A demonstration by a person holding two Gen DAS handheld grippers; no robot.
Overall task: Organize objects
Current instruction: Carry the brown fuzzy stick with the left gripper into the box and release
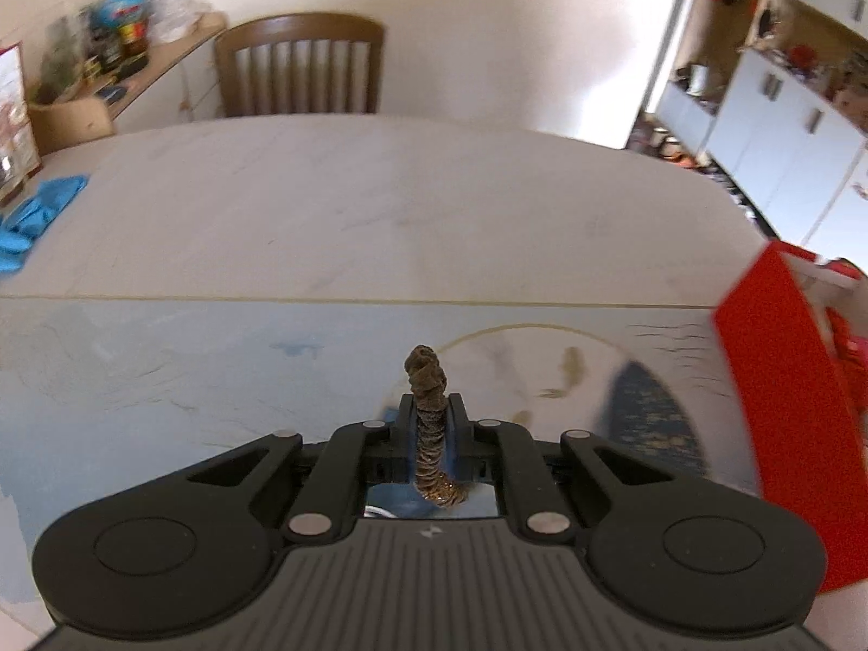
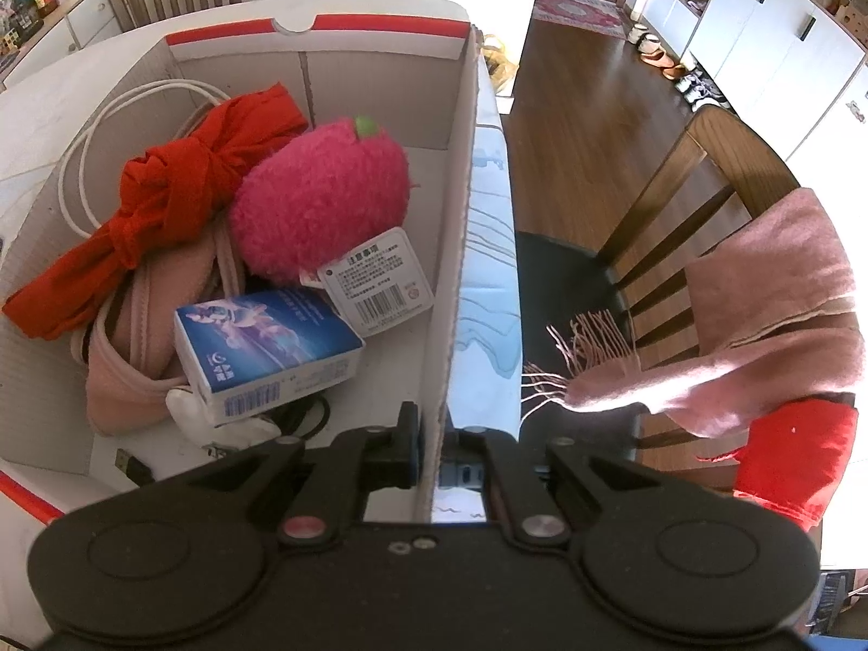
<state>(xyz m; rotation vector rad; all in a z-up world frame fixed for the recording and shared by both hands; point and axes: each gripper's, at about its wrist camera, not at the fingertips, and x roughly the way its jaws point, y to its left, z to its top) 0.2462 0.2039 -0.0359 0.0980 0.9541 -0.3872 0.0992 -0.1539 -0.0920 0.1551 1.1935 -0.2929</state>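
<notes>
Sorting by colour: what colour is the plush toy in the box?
Bright pink with a green stem, the plush toy; right wrist view shows it best.

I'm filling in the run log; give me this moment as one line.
left gripper: shut on brown scrunchie, lifted off mat | right gripper: shut on box wall | box: plush, red cloth, carton inside

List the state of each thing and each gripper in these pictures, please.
Left gripper: shut on brown hair tie, lifted off the table.
Right gripper: shut on the box wall.
Box: open, partly filled.
Pink plush toy: inside the box.
Red cloth: knotted, inside the box.
</notes>
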